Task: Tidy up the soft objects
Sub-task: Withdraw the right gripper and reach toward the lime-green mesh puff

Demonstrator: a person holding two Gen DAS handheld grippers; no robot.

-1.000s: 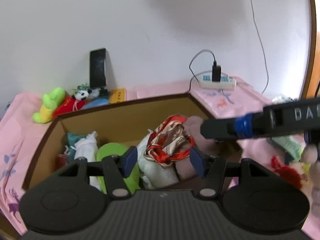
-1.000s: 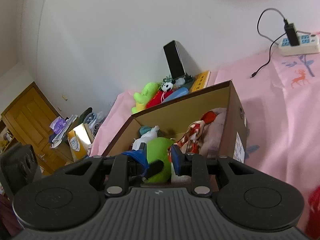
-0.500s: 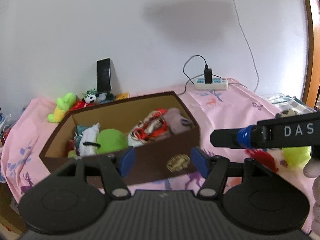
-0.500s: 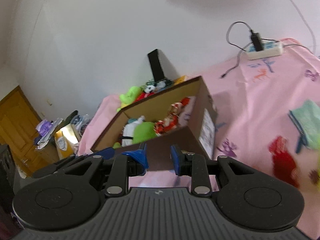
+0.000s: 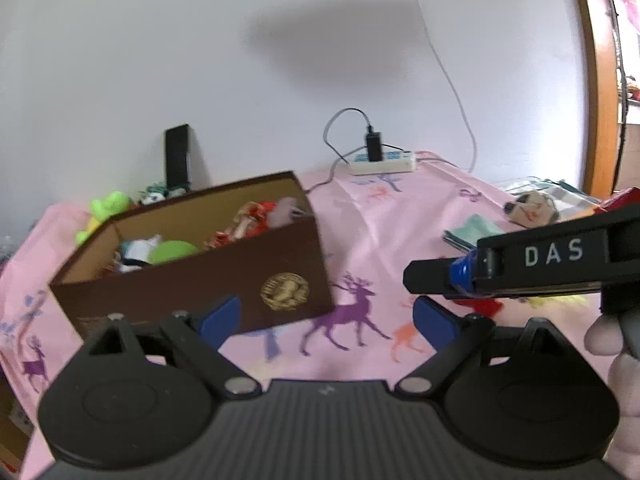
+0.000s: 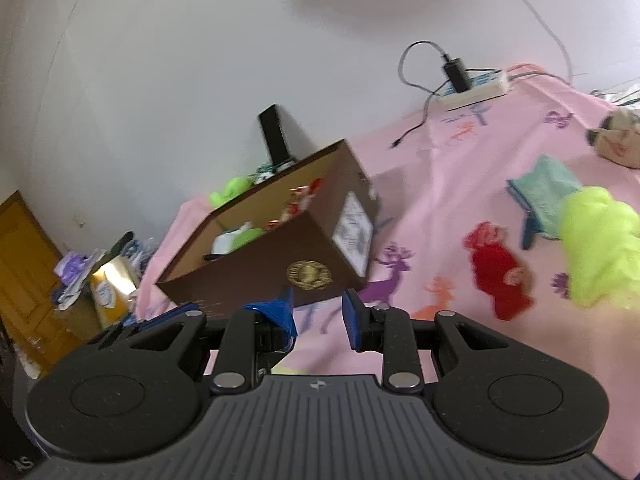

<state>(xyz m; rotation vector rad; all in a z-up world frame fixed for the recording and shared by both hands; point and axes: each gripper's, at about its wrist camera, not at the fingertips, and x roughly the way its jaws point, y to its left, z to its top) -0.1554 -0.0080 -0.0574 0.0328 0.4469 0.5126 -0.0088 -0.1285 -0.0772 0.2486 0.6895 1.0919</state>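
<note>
A brown cardboard box (image 5: 192,280) (image 6: 256,268) on the pink deer-print cloth holds several soft things: a green plush, white cloth, a red patterned scarf (image 5: 248,220). My left gripper (image 5: 326,316) is open and empty, pulled back in front of the box. My right gripper (image 6: 318,312) is open and empty, also in front of the box; its finger crosses the left wrist view (image 5: 432,280). Loose on the cloth to the right lie a red plush (image 6: 500,268), a yellow-green fluffy thing (image 6: 600,248), a teal cloth (image 6: 544,192) and a beige plush (image 6: 618,136).
A power strip (image 5: 384,164) with a plugged charger lies by the wall. A black phone (image 5: 177,156) stands behind the box beside a green plush (image 5: 108,208) and a panda toy. A cluttered stand and a wooden door (image 6: 24,280) are on the left.
Both grippers have pulled back and up out of the box. The loose soft things on the right have come into view. The left gripper stands wider open.
</note>
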